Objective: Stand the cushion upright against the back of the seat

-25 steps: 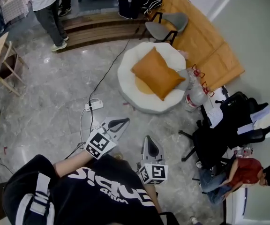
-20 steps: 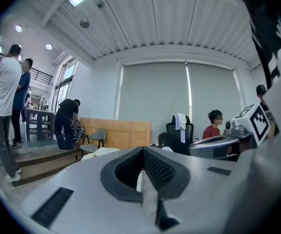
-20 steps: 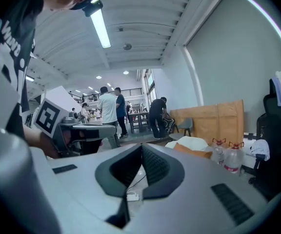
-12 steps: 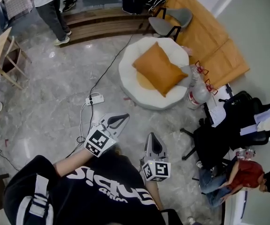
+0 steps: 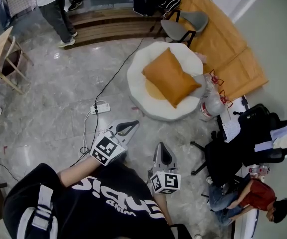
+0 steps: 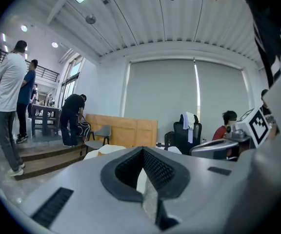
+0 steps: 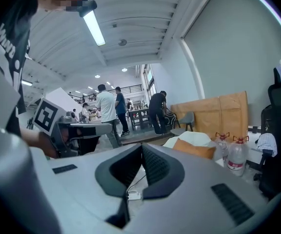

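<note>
An orange cushion (image 5: 170, 76) lies flat and slanted on a round white seat (image 5: 139, 94) on the floor ahead; in the right gripper view the cushion (image 7: 194, 148) shows low beside the seat (image 7: 191, 138). My left gripper (image 5: 132, 125) is shut and empty, well short of the seat. My right gripper (image 5: 162, 146) is also shut and empty, just to its right. In the left gripper view the gripper (image 6: 143, 149) hides most of the seat (image 6: 112, 149). In the right gripper view the jaws of the right gripper (image 7: 141, 146) are closed together.
A white power strip (image 5: 100, 107) with a black cable lies on the marble floor left of the seat. Two water bottles (image 5: 210, 101) stand at its right. An office chair (image 5: 243, 138) and a seated person (image 5: 250, 195) are at right. People stand by wooden steps (image 5: 108, 26) behind.
Both grippers have drifted slightly forward toward the seat, still shut. The view has shifted a little; the seated person at right has leaned lower.
</note>
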